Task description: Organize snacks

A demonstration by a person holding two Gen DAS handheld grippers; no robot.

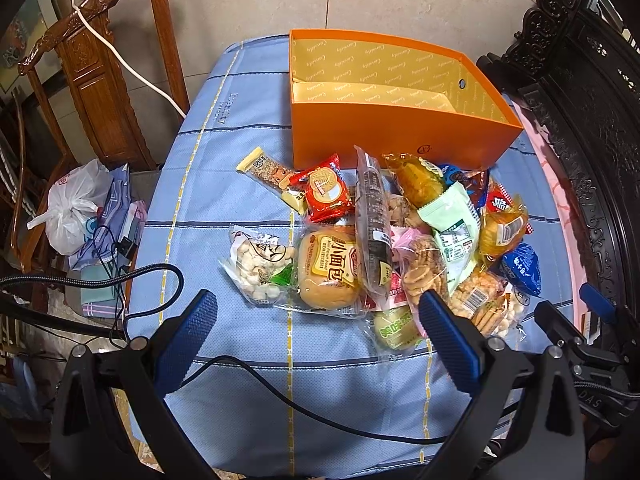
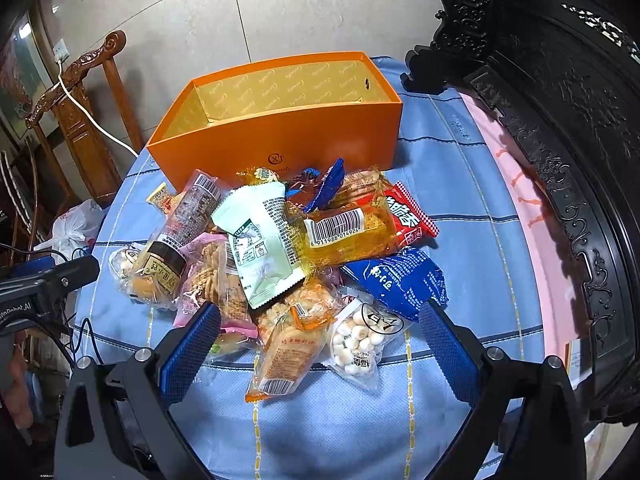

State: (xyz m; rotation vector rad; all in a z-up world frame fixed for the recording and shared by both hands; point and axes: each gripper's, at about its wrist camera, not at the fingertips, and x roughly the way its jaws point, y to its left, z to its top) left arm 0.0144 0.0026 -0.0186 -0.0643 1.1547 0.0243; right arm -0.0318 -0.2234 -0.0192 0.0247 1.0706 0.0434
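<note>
Both tools hang released over the table's near edge, left tool and right tool holding nothing. Just beyond lies the snack pile: light, crinkly, slippery packets with brittle biscuits inside, best pinched by a sealed edge. Behind it stands the empty orange box

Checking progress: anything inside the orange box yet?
No snacks visible inside the orange box: only its gold patterned lining shows. The near wall hides the floor strip nearest the snack pile in both views.
</note>
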